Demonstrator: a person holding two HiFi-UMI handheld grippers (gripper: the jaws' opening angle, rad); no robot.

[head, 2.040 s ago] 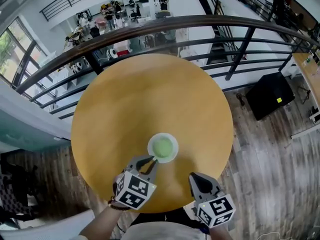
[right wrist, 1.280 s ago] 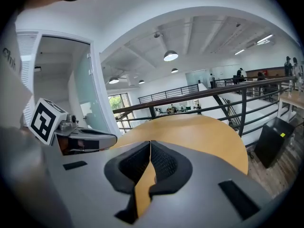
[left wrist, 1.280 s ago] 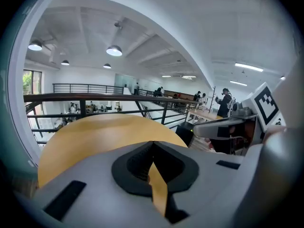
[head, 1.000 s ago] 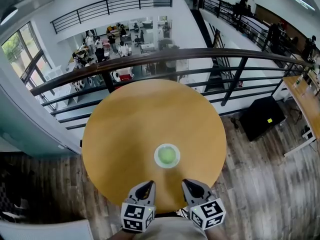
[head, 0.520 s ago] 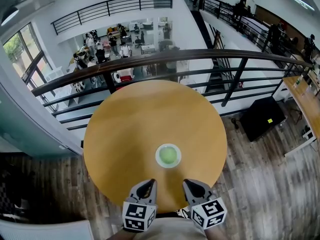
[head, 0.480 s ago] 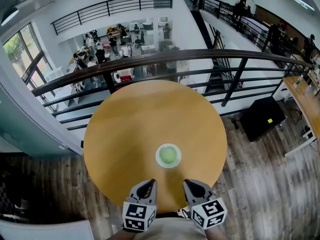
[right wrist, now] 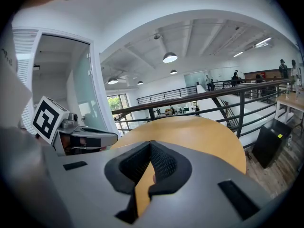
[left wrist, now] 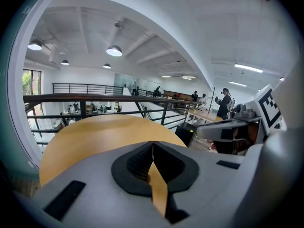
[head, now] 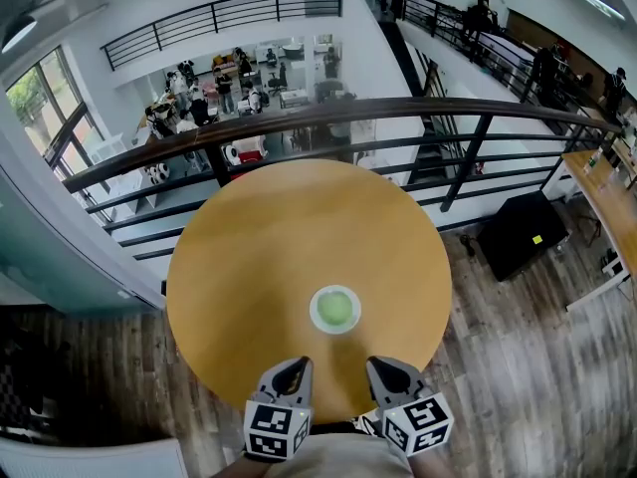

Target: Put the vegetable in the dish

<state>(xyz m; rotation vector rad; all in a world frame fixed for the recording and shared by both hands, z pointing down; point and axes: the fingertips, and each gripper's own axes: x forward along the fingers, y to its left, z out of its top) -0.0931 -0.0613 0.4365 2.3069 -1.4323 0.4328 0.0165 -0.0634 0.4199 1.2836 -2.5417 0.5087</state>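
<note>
A small white dish (head: 334, 310) sits on the round wooden table (head: 259, 257), a pale green vegetable (head: 335, 309) lying inside it. Both grippers hover at the table's near edge, short of the dish. My left gripper (head: 296, 366) is shut and empty; in the left gripper view its jaws (left wrist: 153, 142) meet with nothing between them. My right gripper (head: 379, 365) is likewise shut and empty, its jaws (right wrist: 150, 144) closed over bare tabletop. The dish is hidden behind the jaws in both gripper views.
A dark metal railing (head: 328, 118) curves round the table's far side, with a lower floor beyond. A black box (head: 523, 232) stands on the wooden floor at the right. People stand at desks in the distance (left wrist: 223, 99).
Two seconds ago the left gripper's tip was at the dish rim; it has since drawn back to the near edge beside the right one. Over the last second nothing has moved.
</note>
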